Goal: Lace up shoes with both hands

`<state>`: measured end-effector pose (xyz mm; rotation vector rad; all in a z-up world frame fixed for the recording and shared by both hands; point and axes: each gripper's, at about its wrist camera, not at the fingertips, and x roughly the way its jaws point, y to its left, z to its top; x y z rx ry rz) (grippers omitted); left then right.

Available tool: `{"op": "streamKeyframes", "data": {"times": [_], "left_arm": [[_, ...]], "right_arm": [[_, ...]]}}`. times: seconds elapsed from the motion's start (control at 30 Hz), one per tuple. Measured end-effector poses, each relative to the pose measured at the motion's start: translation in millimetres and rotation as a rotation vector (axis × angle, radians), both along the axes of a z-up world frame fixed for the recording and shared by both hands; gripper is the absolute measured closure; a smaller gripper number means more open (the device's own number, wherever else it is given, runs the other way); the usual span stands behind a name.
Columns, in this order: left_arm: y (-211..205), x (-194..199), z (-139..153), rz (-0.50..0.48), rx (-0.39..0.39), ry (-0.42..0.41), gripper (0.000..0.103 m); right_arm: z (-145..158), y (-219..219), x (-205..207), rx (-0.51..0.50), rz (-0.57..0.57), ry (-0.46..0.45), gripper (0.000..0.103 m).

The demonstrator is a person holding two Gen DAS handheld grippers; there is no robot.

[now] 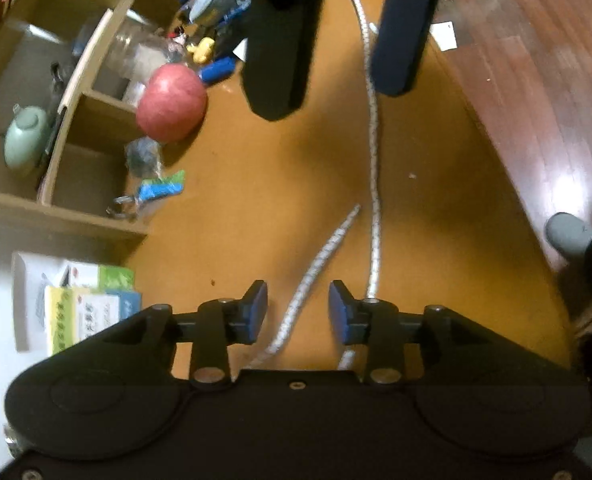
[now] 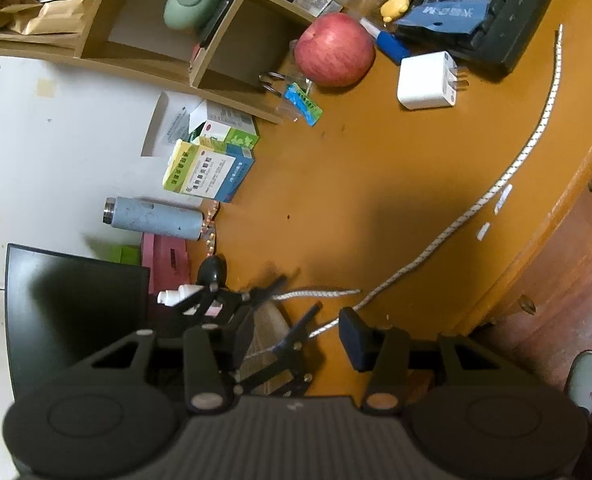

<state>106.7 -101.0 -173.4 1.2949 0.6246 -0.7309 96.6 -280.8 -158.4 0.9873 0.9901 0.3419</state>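
Note:
A white speckled shoelace point(image 1: 373, 152) lies in a long curve on the orange table point(image 1: 255, 200). Its free end point(image 1: 328, 244) runs back between the blue pads point(image 1: 255, 310) of my left gripper point(image 1: 298, 310), which stand apart and do not touch it. My right gripper point(image 1: 334, 100) hangs open further along, with the long strand beside its navy-padded finger point(image 1: 404, 28). In the right wrist view the right gripper point(image 2: 296, 314) is open. The left gripper's thin linkage point(image 2: 298, 294) and the shoelace point(image 2: 536, 140) sit between its fingers. No shoe is clearly visible.
A red apple point(image 2: 334, 50), a white charger point(image 2: 428, 80), a keyboard point(image 2: 516, 8), medicine boxes point(image 2: 211, 172) and a grey bottle point(image 2: 151, 218) crowd the table's far side by a wooden shelf unit point(image 1: 75, 120). The table edge drops to a wooden floor point(image 1: 536, 80), where a slipper point(image 2: 584, 376) shows.

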Motion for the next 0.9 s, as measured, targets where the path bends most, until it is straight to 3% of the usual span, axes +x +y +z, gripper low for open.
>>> {"op": "streamKeyframes", "data": {"times": [0.1, 0.23, 0.33, 0.43, 0.53, 0.63, 0.9], "left_arm": [[4.3, 8.3, 10.2, 0.065, -0.072, 0.018, 0.102], [17.0, 7.5, 49.1, 0.231, -0.272, 0.019, 0.102], [29.9, 8.2, 73.1, 0.386, -0.447, 0.09, 0.102], [40.6, 7.7, 83.2, 0.517, -0.562, 0.149, 0.102], [50.6, 6.0, 84.2, 0.624, -0.643, 0.193, 0.102], [54.8, 3.3, 85.6, 0.675, -0.687, 0.218, 0.102], [60.6, -6.5, 88.2, 0.759, -0.784, 0.242, 0.102]], "right_arm": [[-2.6, 1.6, 1.6, 0.006, 0.0, 0.011, 0.053], [-3.2, 4.9, 5.3, 0.022, -0.011, -0.004, 0.054], [-2.3, 8.9, 8.1, 0.055, -0.023, -0.028, 0.054], [3.0, 15.9, 11.9, 0.088, -0.023, -0.073, 0.054], [11.4, 25.5, 14.9, 0.094, -0.008, -0.126, 0.062], [21.7, 41.3, 17.8, 0.035, 0.029, -0.193, 0.082], [21.6, 62.9, 23.0, -0.016, 0.094, -0.219, 0.086]]}}
